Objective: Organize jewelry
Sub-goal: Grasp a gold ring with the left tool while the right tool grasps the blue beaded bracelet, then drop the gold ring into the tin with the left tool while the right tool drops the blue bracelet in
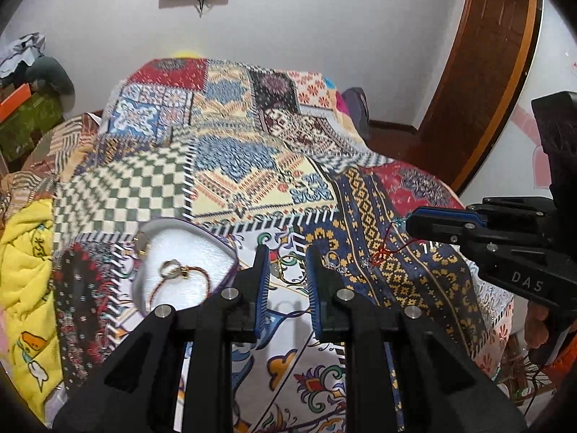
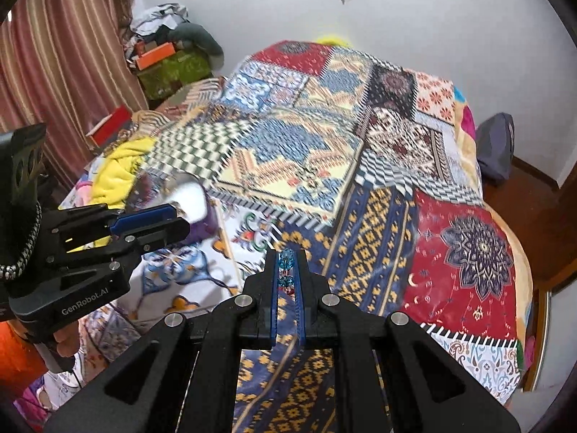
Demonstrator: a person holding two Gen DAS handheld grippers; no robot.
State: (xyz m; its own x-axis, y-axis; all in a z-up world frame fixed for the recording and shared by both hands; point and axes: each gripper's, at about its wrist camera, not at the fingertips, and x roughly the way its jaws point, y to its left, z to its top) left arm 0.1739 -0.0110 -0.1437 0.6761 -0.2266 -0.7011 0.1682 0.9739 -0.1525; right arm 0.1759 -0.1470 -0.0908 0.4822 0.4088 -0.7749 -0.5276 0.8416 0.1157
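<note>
From the left wrist view, the left claw is hanging over the patchwork bedspread with its two blue-padded fingers standing apart and nothing between them. Just to its left a round white jewelry dish is sitting on the bed, and inside it a silver ring is lying against a thin red cord bracelet with small gold beads. A gold-toned piece is leaning at the dish's far rim; what it is I cannot tell. Just past the fingertips, a gold hoop and a small clear-stoned piece are lying on the spread. To the right, the right claw is reaching in from the side, and a red cord with teal beads is dangling from its tip, with the cord's low end hanging close to the blue and gold patch; whether it touches, I cannot tell.

From the right wrist view, the right claw is clamped together on that red cord with teal beads, two blue-green beads showing in the narrow slot between the blue pads. It is hovering over the blue and gold patch of the bedspread. The left claw is showing at the left, in front of the blurred white dish. A yellow blanket is bunched up at the bed's far left side.
</note>
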